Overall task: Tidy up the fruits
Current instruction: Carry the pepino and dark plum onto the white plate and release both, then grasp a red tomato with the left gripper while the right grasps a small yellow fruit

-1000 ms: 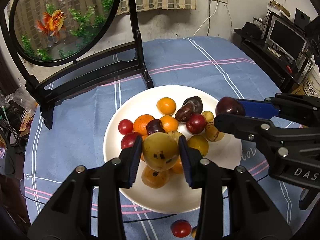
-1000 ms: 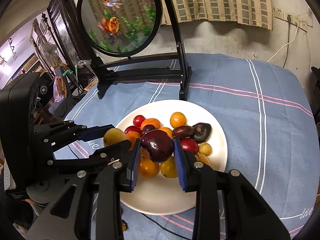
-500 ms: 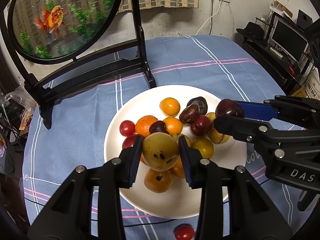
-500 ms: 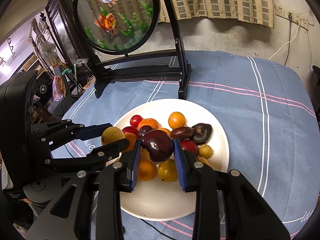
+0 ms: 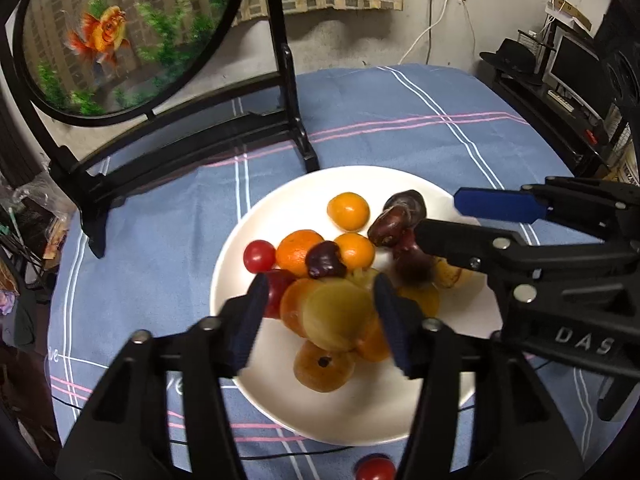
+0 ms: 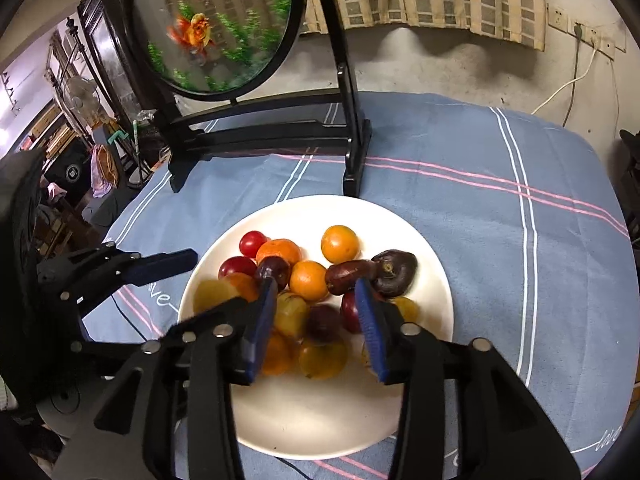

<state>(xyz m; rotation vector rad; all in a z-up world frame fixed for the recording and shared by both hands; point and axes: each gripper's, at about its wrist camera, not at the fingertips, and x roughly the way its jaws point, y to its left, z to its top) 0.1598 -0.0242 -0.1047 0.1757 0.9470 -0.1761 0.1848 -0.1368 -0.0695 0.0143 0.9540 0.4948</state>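
**Both grippers let go over the plate**

Both fruits that were clamped a second ago are now released. Left gripper [image 5: 320,312]: jaws opening, pads clear of the yellow-green fruit [image 5: 338,316], which shows blurred between them with gaps on both sides, dropping onto or already resting on the pile; cannot tell which. Right gripper [image 6: 316,320]: jaws opening too, the dark plum [image 6: 323,322] it held now sits lower between the blue pads, blurred, not pressed by either pad. It lies among the yellow fruits near the plate's middle.

White plate [image 6: 320,420] holds the whole heap: oranges, red cherry-like fruits, two dark wrinkled ones at the far right side. Near half of the plate is bare. One red fruit [image 5: 375,469] is off the plate on the blue striped tablecloth [image 5: 400,120], at the bottom edge of the left wrist view, so collection looks unfinished.

Judgement: two placements just done, both hands free for the next pick. Risk: round fruit dropped on a heap may roll, possibly off the rim. Fish-picture stand [image 5: 192,148] behind the plate, not involved.
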